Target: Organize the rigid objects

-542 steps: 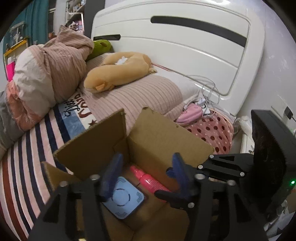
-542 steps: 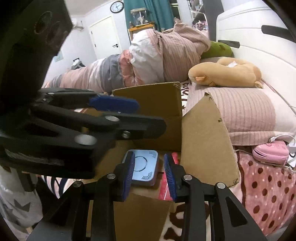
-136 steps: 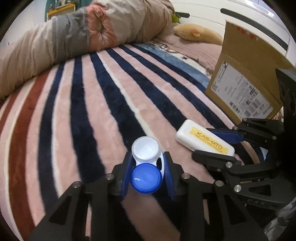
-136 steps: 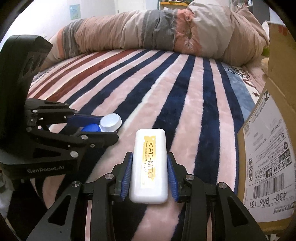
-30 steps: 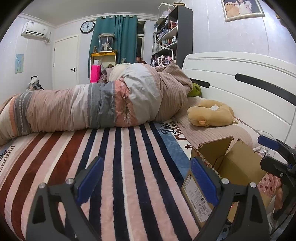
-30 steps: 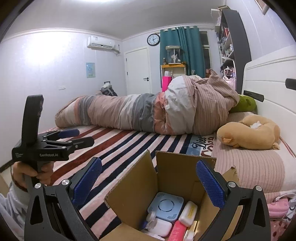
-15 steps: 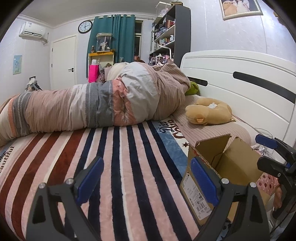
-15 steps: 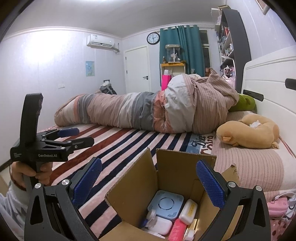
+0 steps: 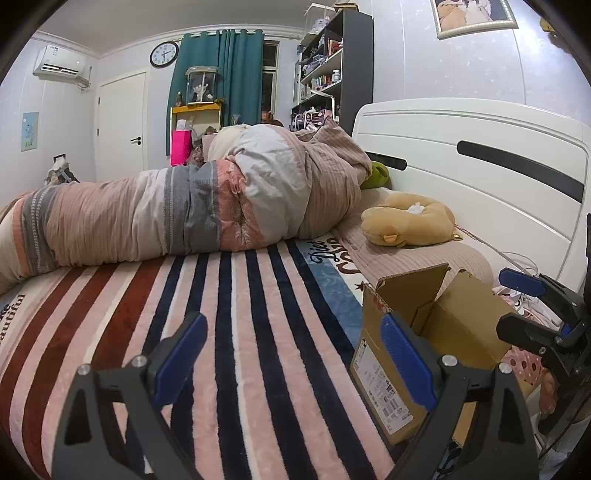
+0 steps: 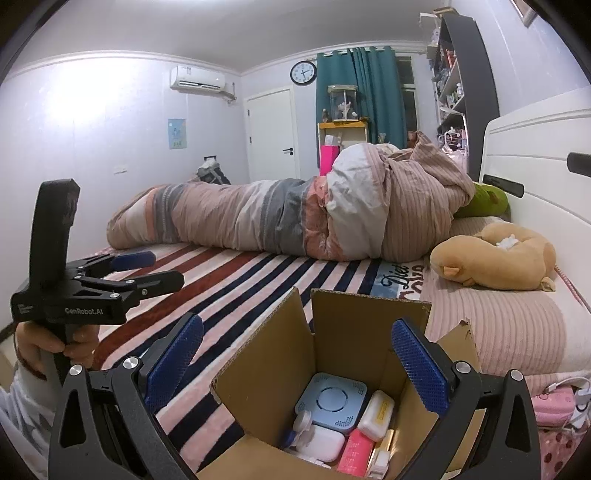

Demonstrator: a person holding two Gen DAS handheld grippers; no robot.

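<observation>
Both the left hand-held gripper [image 9: 291,354] and the right hand-held gripper [image 10: 297,354] are spread and empty. The small things [image 10: 343,417] lie together inside the cardboard box [image 10: 354,332] on the bed [image 9: 240,332], so the sorting seems finished.

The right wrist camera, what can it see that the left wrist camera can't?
Only the right wrist view looks down into the cardboard box: a pale blue square gadget, a white case and a pink item lie inside. Only the left wrist view shows the box's shipping label and a framed picture. Both show the striped blanket, rolled quilt, tan plush and clock.
</observation>
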